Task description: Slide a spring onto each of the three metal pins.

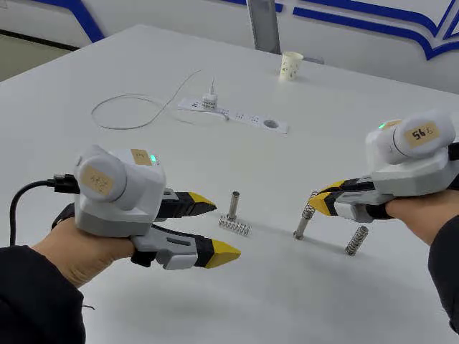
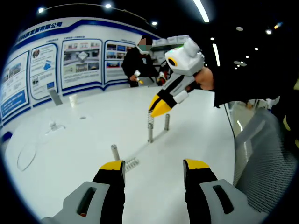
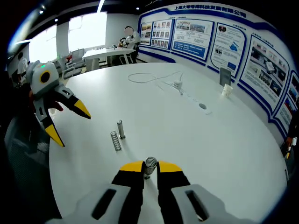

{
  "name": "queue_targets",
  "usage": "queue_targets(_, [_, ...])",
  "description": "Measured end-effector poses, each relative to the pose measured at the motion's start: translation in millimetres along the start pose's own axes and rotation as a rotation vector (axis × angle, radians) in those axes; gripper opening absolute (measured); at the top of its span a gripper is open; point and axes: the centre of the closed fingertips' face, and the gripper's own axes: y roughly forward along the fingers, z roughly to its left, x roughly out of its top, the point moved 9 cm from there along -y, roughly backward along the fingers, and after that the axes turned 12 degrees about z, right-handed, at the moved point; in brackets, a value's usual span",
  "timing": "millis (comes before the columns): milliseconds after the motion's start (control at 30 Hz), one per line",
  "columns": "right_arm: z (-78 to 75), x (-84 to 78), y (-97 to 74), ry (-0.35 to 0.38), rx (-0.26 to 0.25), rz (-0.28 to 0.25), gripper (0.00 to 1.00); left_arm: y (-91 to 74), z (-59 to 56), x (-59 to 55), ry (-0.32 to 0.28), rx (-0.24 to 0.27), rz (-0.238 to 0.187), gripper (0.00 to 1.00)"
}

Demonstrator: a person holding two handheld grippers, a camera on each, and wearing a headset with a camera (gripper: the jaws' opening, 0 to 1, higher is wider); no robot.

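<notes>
The right tool [image 3: 150, 168] was clenched on a spring [image 3: 150, 162] atop the middle pin [image 1: 301, 229], apparently to guide it down. The left tool [image 1: 214, 229] hung released near the bare left pin [image 1: 234, 204], whose loose spring [image 1: 234, 227] lay on the desk [image 1: 143, 165] just beside it.

Bare pin [image 1: 234, 203] upright; loose spring [image 1: 234, 226] lying just beside.

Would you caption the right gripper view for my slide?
Right gripper shut on a spring; left gripper open near bare pin.
</notes>
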Motion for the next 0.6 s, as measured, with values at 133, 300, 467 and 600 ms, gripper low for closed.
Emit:
queue_targets(133, [0.2,-2.8,5.2,0.004,0.003,0.003,0.11,0.0,-0.5,-0.1,0.001,-0.001,0.002,0.51])
queue_targets(300, [-0.8,-7.7,14.0,0.014,0.007,0.014,0.11,0.1,-0.4,-0.1,-0.001,0.000,0.001,0.51])
queue_targets(467, [0.6,-12.8,20.7,0.021,0.012,0.026,0.11,0.4,-0.7,-0.3,0.001,-0.001,0.004,0.51])
queue_targets(600, [0.9,-16.9,24.3,0.029,0.015,0.035,0.11,0.8,-1.1,-0.3,0.001,-0.001,0.006,0.51])
